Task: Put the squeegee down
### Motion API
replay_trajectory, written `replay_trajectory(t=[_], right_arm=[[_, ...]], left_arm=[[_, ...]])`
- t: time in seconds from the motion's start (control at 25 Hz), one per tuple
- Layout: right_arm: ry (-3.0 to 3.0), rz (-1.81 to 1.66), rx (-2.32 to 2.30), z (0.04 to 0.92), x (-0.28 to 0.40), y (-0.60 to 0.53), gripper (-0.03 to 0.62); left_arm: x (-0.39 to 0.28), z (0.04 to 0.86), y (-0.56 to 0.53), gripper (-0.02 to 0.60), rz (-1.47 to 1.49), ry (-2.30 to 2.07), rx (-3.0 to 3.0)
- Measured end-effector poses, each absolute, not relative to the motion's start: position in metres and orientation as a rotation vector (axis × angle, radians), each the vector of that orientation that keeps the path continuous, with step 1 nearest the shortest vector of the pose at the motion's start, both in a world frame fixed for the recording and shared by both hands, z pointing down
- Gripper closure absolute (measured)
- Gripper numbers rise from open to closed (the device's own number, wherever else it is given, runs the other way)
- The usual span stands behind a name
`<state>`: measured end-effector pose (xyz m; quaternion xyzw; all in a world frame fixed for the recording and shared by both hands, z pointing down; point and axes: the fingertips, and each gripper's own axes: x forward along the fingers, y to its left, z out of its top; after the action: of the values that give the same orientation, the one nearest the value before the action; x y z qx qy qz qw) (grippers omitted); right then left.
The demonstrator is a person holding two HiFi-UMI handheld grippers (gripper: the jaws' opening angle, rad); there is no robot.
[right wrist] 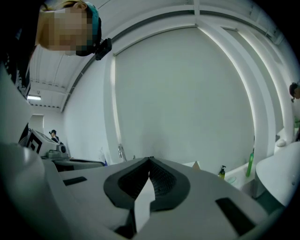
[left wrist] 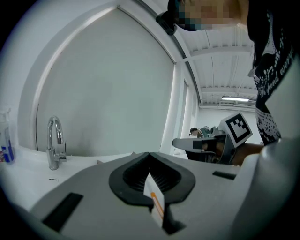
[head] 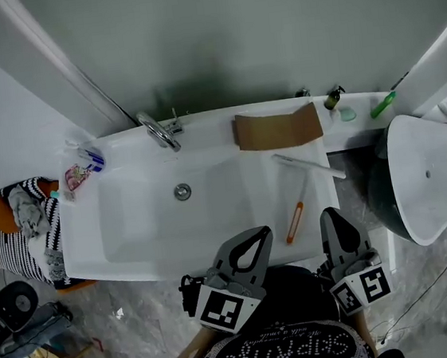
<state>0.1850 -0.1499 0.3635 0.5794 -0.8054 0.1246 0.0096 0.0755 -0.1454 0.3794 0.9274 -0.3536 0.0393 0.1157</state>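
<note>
The squeegee [head: 299,206], white with an orange grip, lies flat on the right side of the white sink [head: 133,232]; its long blade points toward the back right. No gripper touches it. My left gripper [head: 258,233] hovers shut over the sink's front edge, just left of the orange grip. To the grip's right, my right gripper [head: 328,214] is also shut with nothing in it. In the left gripper view the left gripper [left wrist: 149,153] shows its jaws closed tip to tip and empty. The right gripper view shows the right gripper [right wrist: 150,159] the same way.
A chrome faucet [head: 158,130] and a folded brown cardboard piece [head: 276,128] sit at the sink's back rim. A small dispenser [head: 331,98] and a green bottle [head: 384,104] stand at the back right. A white toilet [head: 427,175] is at right, clothes [head: 27,216] at left.
</note>
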Motion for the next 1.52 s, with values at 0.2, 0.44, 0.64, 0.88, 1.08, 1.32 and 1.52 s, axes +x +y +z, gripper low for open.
replay_trajectory(t=[0.2,0.44,0.64,0.88,1.08,1.32,1.52], right_arm=[[-2.523,0.419,1.788,0.375,0.164,-0.137,0.574],[-2.516,0.416,1.748,0.385,0.145,-0.124,0.574],[-2.507,0.44,1.751,0.395,0.136,-0.113,0.574],[-2.494,0.46,1.754,0.404,0.132,-0.106,0.574],[-2.502,0.473,1.743,0.405,0.131,-0.106,0.574],[-2.513,0.466,1.712,0.404,0.126,-0.109,0.574],[-2.51,0.48,1.71,0.405,0.126,-0.112,0.574]], left_arm=[[0.078,0.383,-0.137,0.577,0.139,-0.97,2.747],[0.084,0.393,-0.122,0.577,0.228,-0.86,2.794],[0.087,0.397,-0.112,0.577,0.259,-0.796,2.829],[0.084,0.4,-0.11,0.577,0.263,-0.787,2.832],[0.084,0.401,-0.107,0.577,0.295,-0.777,2.848],[0.087,0.398,-0.105,0.577,0.299,-0.756,2.873],[0.083,0.398,-0.109,0.577,0.29,-0.776,2.862]])
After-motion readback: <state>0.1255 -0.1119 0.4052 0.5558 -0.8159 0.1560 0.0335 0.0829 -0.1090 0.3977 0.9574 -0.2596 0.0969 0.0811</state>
